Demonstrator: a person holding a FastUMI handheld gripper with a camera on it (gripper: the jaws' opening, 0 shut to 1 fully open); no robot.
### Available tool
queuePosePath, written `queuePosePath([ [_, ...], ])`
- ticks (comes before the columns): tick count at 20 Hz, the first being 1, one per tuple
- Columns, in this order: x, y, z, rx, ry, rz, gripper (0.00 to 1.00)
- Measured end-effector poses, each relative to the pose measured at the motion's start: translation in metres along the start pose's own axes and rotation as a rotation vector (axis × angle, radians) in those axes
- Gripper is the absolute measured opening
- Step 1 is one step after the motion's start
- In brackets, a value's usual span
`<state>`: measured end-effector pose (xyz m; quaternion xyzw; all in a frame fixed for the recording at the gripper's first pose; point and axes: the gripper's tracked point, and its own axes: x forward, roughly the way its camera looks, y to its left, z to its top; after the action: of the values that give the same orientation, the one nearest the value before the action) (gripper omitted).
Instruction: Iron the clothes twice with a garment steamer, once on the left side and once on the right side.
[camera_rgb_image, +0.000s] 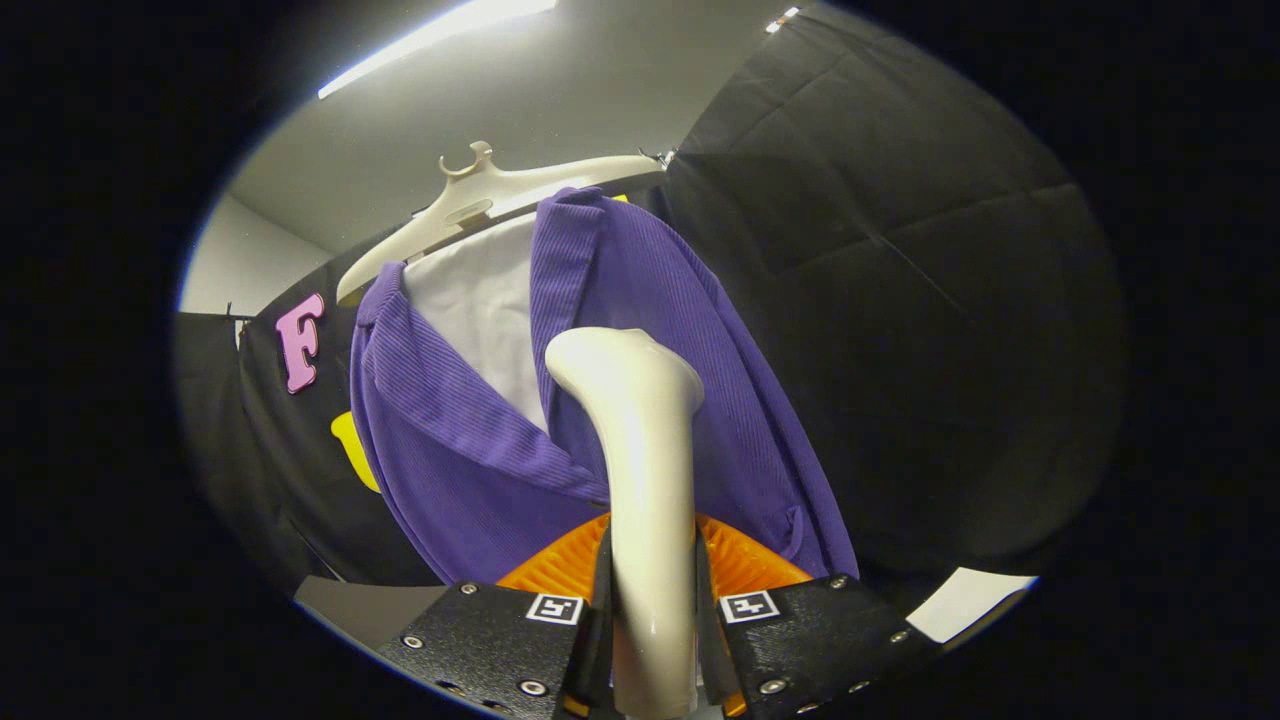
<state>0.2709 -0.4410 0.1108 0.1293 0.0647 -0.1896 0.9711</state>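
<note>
My tongs (652, 610) clamp the cream garment steamer (640, 480) by its handle. Its head points at the purple jacket (640, 330), which hangs on a cream hanger (500, 195) just beyond.

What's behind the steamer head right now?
The hand-held gripper is shut on the steamer. Behind its head hangs the purple jacket, over a white shirt on a hanger. Where the head meets the fabric is covered.

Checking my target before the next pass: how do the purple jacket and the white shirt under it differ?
The purple jacket is ribbed, lies outermost and hangs open; the white shirt is smooth and shows between its lapels. The garment steamer, clamped in the gripper, stands before the jacket, not the shirt. Both hang on one cream hanger.
</note>
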Motion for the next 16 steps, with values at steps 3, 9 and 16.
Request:
queuePosePath([
  [3, -0.009, -0.015, -0.033, 0.011, 0.065, -0.018, 0.35],
  [9, -0.015, -0.034, -0.101, 0.007, 0.180, -0.054, 0.35],
  [16, -0.015, -0.054, -0.149, -0.024, 0.227, -0.103, 0.36],
])
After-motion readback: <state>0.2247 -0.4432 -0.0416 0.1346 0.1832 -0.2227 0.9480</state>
